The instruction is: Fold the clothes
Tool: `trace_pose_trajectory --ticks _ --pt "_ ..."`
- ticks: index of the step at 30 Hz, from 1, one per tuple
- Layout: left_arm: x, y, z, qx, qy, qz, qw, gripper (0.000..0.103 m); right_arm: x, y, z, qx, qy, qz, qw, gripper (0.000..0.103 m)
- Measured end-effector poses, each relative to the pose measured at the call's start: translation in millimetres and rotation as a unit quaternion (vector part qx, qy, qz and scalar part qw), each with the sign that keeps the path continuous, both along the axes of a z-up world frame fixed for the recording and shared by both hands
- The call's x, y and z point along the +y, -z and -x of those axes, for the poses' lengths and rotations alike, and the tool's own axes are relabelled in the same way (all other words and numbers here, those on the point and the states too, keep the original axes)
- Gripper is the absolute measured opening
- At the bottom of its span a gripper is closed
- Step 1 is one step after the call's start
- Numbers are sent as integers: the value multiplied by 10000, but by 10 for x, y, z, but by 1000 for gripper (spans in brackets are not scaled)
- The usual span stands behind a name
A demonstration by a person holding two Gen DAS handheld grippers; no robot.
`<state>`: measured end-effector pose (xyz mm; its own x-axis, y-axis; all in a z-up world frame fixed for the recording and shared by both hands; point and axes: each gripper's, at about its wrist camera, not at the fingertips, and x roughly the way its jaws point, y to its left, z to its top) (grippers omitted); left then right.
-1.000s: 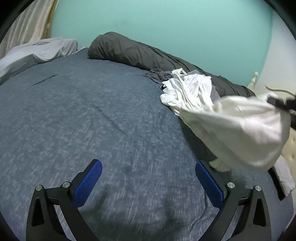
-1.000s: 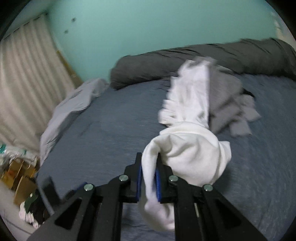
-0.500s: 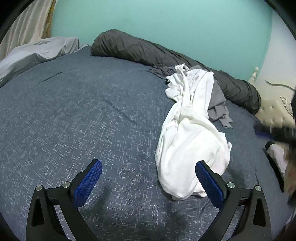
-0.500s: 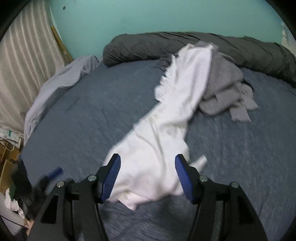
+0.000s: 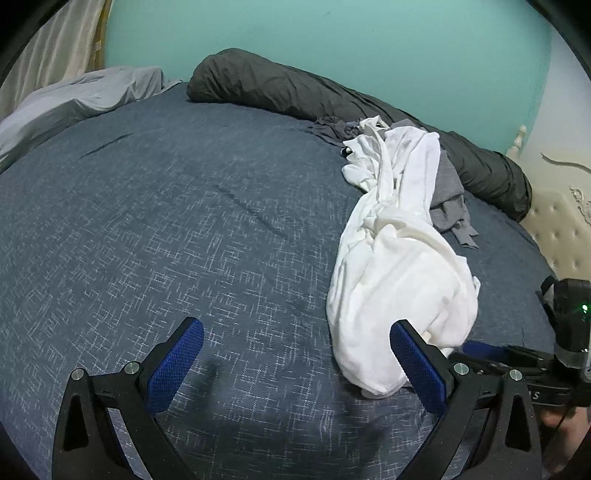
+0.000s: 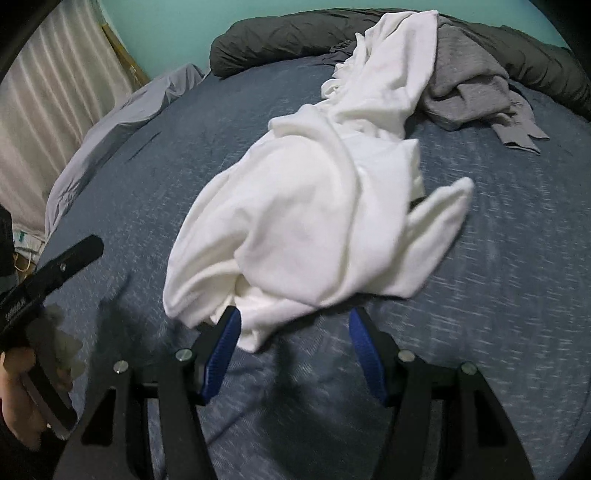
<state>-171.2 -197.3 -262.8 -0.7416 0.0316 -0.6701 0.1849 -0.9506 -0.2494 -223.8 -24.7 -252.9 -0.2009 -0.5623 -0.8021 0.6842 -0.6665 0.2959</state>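
A crumpled white garment (image 5: 399, 273) (image 6: 314, 206) lies in a long heap on the dark blue bed (image 5: 184, 229), its far end resting on a grey garment (image 5: 448, 192) (image 6: 472, 88). My left gripper (image 5: 295, 350) is open low over the bedcover, with the white heap just beyond its right finger. My right gripper (image 6: 293, 332) is open too, its fingers at the near edge of the white garment, whose hem lies over the left fingertip. In the left wrist view the right gripper (image 5: 491, 350) shows at the right edge.
A rolled dark grey duvet (image 5: 332, 96) (image 6: 295, 33) lies along the far edge by the teal wall. A light grey sheet (image 5: 74, 99) is bunched at the left. A tufted headboard (image 5: 557, 229) stands on the right. Curtains (image 6: 48, 96) hang at the left.
My right gripper was shut on the white garment and held it up; it has opened and the garment has dropped onto the bed. The left gripper stayed open and barely moved.
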Motion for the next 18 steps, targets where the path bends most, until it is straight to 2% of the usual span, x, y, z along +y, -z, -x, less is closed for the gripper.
trace_pose_trajectory --ticks 1,2,3,5,9,13,16,18 --pt "-2 7 2 -12 -4 7 10000 103 -46 29 26 -66 -38 1 10000 50" --pt "-4 13 4 -26 -3 4 10000 103 -86 40 44 -55 -51 -46 10000 27" --pt "-6 19 6 -40 -3 1 10000 103 -121 39 63 1 -43 -96 9999 13" --pt "-11 31 11 -69 -2 -5 10000 103 -146 -33 108 42 -18 55 10000 1" --pt "-20 56 19 -127 0 -16 9999 103 -237 -450 182 548 -154 316 9979 1" --pt "-29 80 28 -185 2 -28 9998 103 -277 -797 385 923 43 399 9949 1" --pt "23 83 44 -189 97 -39 9998 103 -283 -935 600 1085 347 319 9930 1" --pt "67 82 57 -185 175 -46 9997 103 -299 -937 728 997 455 292 9935 1"
